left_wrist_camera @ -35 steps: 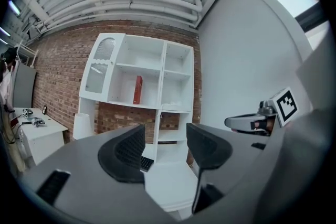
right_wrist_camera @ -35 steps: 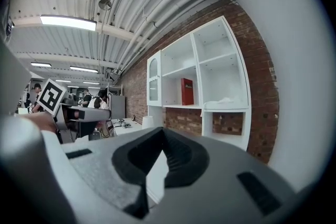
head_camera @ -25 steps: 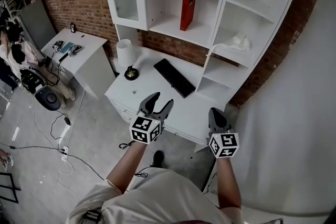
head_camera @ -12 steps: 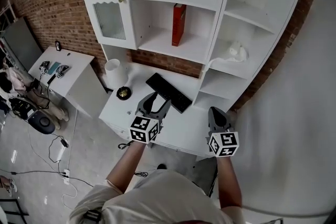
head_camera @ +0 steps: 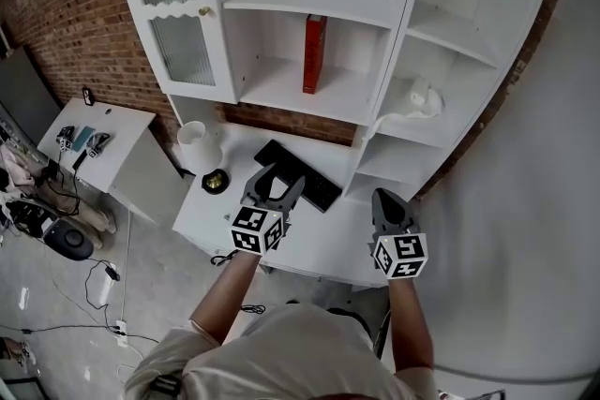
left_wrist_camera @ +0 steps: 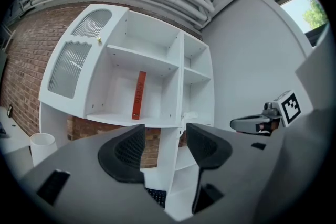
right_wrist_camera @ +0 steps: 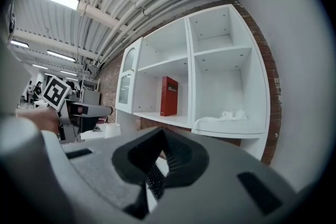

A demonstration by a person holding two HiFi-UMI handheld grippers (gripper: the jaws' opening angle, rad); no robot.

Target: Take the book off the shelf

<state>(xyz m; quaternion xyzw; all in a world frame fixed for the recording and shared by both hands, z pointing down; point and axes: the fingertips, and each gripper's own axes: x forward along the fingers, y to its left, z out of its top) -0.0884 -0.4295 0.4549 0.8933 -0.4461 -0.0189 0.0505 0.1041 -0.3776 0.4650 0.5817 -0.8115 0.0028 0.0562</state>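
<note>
While both grippers hung low in the frame over the counter (head_camera: pixel 323 239), the red book (head_camera: pixel 314 53) stood upright on the shelf (head_camera: pixel 272 87), upper centre. Left gripper (head_camera: pixel 278 183) jaws apart, empty; right gripper (head_camera: pixel 385 200) pinched together, empty. The book looked stiff, light and probably slick, so pinch across the spine.

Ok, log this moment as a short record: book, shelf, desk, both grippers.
red book: upright on the middle shelf, untouched
shelf unit: white, open compartments; white cloth in a right-hand one
desk items: black keyboard; white cylindrical container
left gripper: jaws apart, nothing between them, over the desk
right gripper: jaws together, empty, short of the shelf
</note>
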